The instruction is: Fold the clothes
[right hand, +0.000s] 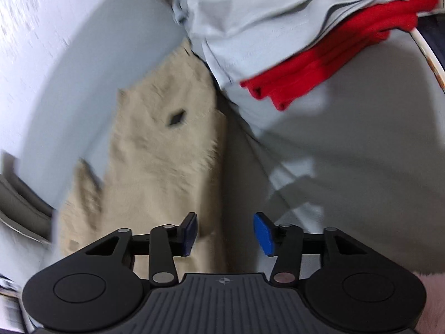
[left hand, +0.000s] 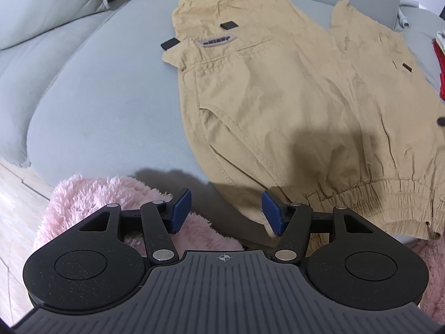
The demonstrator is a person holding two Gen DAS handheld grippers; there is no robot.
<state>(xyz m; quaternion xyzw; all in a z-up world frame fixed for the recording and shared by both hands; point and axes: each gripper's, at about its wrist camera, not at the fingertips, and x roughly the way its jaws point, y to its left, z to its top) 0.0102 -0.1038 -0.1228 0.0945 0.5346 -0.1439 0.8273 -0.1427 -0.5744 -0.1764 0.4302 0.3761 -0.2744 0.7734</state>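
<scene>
Tan cargo trousers (left hand: 278, 97) lie spread flat on a grey sofa seat (left hand: 97, 97), with the elastic waistband near me at the lower right. My left gripper (left hand: 226, 211) hovers open over the sofa's front edge beside the trousers' near corner. Its right pad (left hand: 274, 214) overlaps the cloth in the picture and nothing sits between the pads. The right wrist view is blurred. It shows another part of the trousers (right hand: 167, 153) with a small black tab. My right gripper (right hand: 225, 233) is open above the trousers' right edge and grips nothing.
A pink fleece garment (left hand: 91, 203) lies under the left gripper at the sofa's front edge. Folded red (right hand: 328, 64) and pale grey-blue (right hand: 250, 14) clothes are stacked to the right of the trousers. A back cushion (left hand: 41, 5) rises at the far left. Light floor (left hand: 11, 194) shows at the left.
</scene>
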